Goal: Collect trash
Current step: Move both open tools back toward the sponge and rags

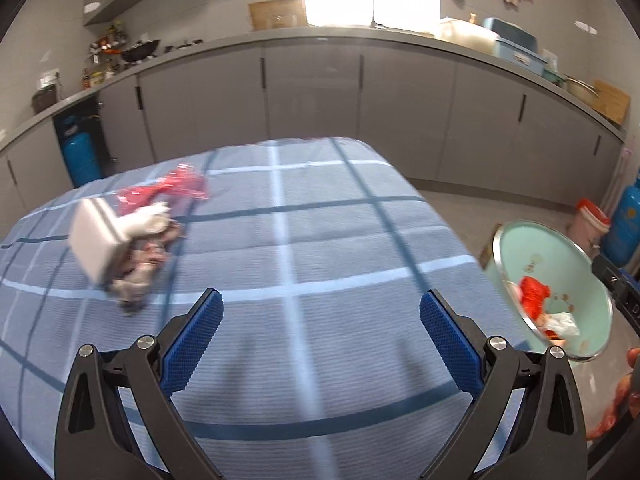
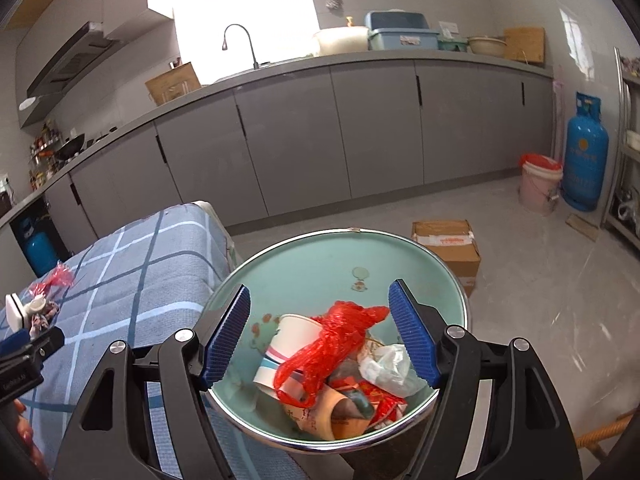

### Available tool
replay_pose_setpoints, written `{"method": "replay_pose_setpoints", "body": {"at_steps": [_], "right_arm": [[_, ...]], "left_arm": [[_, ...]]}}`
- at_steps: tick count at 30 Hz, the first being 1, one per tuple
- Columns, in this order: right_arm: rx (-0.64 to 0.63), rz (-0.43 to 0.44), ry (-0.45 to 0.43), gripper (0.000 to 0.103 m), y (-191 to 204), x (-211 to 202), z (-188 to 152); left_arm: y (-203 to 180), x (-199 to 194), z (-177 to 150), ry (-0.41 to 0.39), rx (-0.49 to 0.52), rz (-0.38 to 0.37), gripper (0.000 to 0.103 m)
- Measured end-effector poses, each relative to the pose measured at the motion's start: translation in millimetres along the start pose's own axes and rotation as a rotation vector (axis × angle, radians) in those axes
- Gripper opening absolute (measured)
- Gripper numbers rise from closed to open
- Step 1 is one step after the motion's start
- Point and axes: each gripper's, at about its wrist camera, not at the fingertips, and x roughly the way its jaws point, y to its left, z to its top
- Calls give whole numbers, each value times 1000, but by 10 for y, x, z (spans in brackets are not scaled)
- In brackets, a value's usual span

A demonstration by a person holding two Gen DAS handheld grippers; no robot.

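A pile of trash point(image 1: 132, 240) lies on the blue checked tablecloth point(image 1: 320, 240) at the left: a white box point(image 1: 94, 240), crumpled wrappers and a red plastic wrapper point(image 1: 168, 192). It also shows in the right wrist view point(image 2: 36, 304). My left gripper point(image 1: 320, 312) is open and empty above the cloth, right of the pile. A mint green bin point(image 2: 304, 264) beside the table holds a paper cup point(image 2: 288, 344), a red net bag point(image 2: 336, 340) and wrappers. My right gripper point(image 2: 320, 328) is open and empty right over the bin's mouth.
Grey kitchen cabinets point(image 2: 320, 132) run along the back wall. A cardboard box point(image 2: 448, 248), a pink bucket point(image 2: 540, 184) and a blue gas cylinder point(image 2: 584, 152) stand on the floor right of the bin. The table edge point(image 1: 460, 240) drops off next to the bin point(image 1: 560, 264).
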Motion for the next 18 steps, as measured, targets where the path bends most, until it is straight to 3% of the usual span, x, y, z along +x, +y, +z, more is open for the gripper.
{"method": "replay_pose_setpoints", "body": {"at_steps": [8, 18], "right_arm": [[-92, 16, -6, 73, 363, -43, -10], [-208, 121, 14, 75, 1130, -107, 22]], "left_arm": [[595, -125, -61, -17, -53, 83, 97], [1266, -175, -79, -16, -134, 168, 97]]}}
